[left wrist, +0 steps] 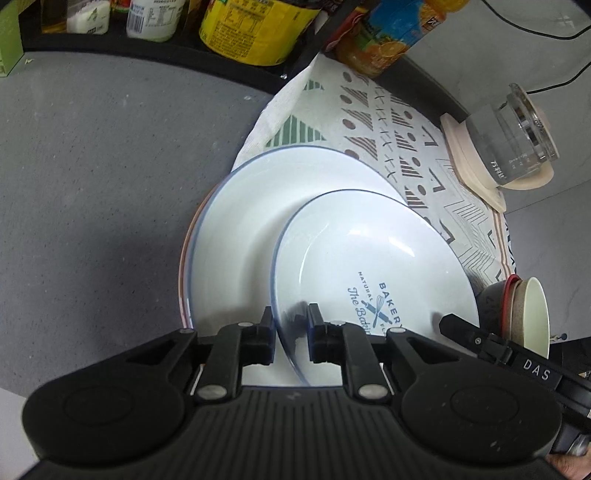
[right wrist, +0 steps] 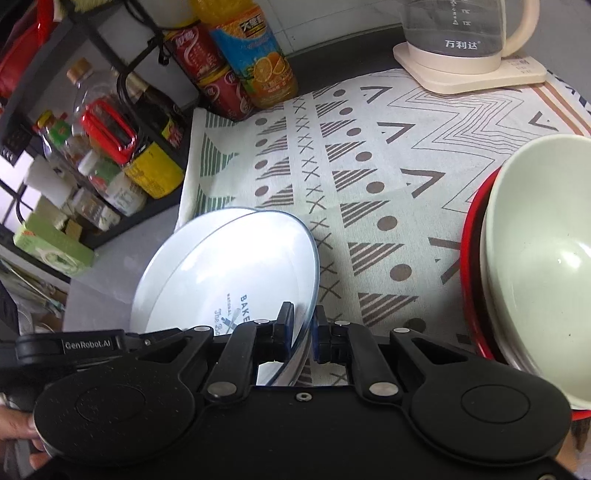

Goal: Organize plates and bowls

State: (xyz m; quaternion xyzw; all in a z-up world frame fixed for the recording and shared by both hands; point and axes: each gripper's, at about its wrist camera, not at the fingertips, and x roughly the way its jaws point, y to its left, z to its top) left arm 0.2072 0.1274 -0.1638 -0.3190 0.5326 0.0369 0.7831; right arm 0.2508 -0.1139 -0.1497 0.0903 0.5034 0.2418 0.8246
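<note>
Both the left tool (left wrist: 290, 332) and right tool (right wrist: 303, 338) pinch opposite rim edges of the glossy white blue-rimmed bakery plate (left wrist: 369, 269) (stiff, slippery, likely breakable), low-centre over the stacked larger white plate (left wrist: 258, 206).

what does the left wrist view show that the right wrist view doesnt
Only the left wrist view: the larger blue-rimmed plate lying under the held one, with a red-rimmed plate edge beneath it, plus the left gripper itself.

Only the right wrist view: the shelf's soy sauce bottle, two red cans and the right gripper.

Both: the Bakery plate, tilted, each gripper's fingers either side of its rim; the patterned cloth; the glass kettle; the orange juice bottle; the stacked bowls.
</note>
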